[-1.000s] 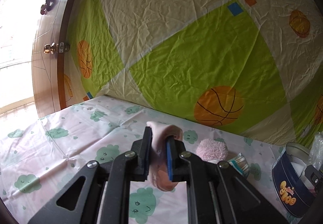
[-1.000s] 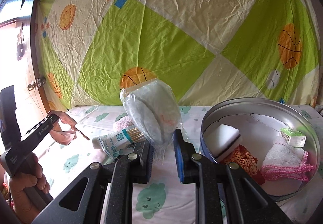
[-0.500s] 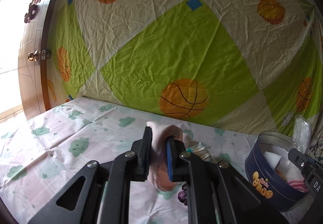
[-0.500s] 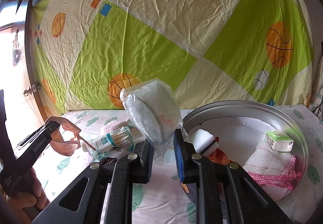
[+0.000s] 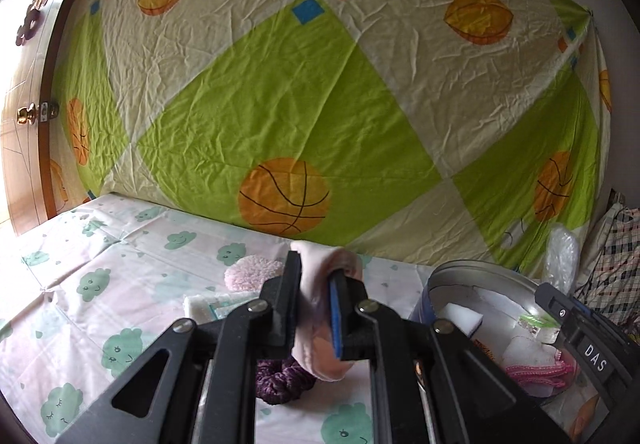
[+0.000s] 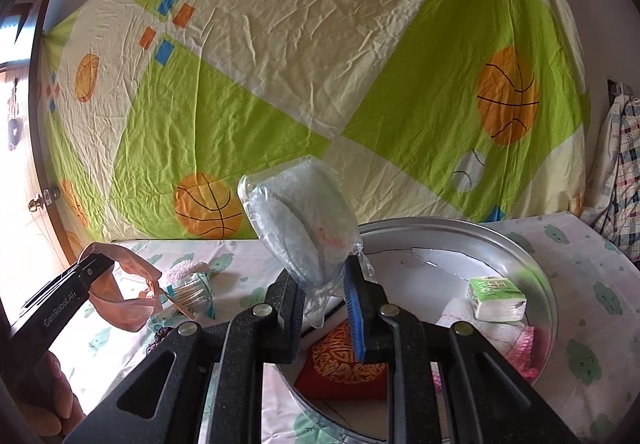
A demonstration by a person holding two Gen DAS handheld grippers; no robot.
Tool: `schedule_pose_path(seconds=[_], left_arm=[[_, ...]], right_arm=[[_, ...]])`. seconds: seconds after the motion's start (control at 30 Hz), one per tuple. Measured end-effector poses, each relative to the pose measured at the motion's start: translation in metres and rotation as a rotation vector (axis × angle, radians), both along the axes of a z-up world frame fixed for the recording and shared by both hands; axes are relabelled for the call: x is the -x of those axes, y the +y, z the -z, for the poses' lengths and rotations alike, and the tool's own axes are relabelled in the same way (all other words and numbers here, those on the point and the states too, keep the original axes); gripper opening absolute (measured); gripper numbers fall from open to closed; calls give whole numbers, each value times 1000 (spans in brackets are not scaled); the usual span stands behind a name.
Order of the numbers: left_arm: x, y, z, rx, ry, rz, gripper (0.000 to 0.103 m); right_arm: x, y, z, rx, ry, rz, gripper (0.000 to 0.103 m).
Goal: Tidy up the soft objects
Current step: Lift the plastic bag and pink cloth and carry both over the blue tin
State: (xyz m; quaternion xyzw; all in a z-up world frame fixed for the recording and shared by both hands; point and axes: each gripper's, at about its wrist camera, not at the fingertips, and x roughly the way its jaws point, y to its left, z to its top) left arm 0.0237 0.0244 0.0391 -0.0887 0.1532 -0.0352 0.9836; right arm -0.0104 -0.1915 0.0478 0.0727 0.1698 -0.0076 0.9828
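The left gripper [image 5: 314,308] keeps its jaws pinching the soft pink cloth [image 5: 320,328], now nearer the round blue metal tin [image 5: 430,304] than before. The right gripper [image 6: 324,308] still clamps the clear plastic bag of white pads [image 6: 300,220], now over the tin's rim.

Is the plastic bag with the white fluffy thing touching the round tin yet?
Cannot tell. In the right wrist view the right gripper holds the bag over the tin; its tail hides any gap.

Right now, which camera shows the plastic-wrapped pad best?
The right wrist view: the plastic-wrapped pad stands whole above the right gripper clamping it. The left wrist view catches only its top behind the tin.
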Motion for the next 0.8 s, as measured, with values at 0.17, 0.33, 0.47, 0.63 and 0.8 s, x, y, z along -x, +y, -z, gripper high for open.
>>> schedule_pose_path(seconds=[0.17, 0.33, 0.47, 0.63, 0.8], left_arm=[[-1, -18, -4, -13, -4, 25, 11], [-1, -32, -9, -14, -13, 49, 11], [-4, -45, -12, -24, -13, 72, 11], [-5, -64, -14, -32, -17, 101, 11], [-6, -82, -18, -36, -28, 135, 11]], right_arm=[[3, -16, -4, 5, -16, 31, 21], [4, -31, -5, 9, -17, 57, 21], [2, -41, -4, 11, -13, 77, 21], [2, -55, -5, 10, -17, 108, 21], [1, -71, -6, 0, -18, 142, 21]])
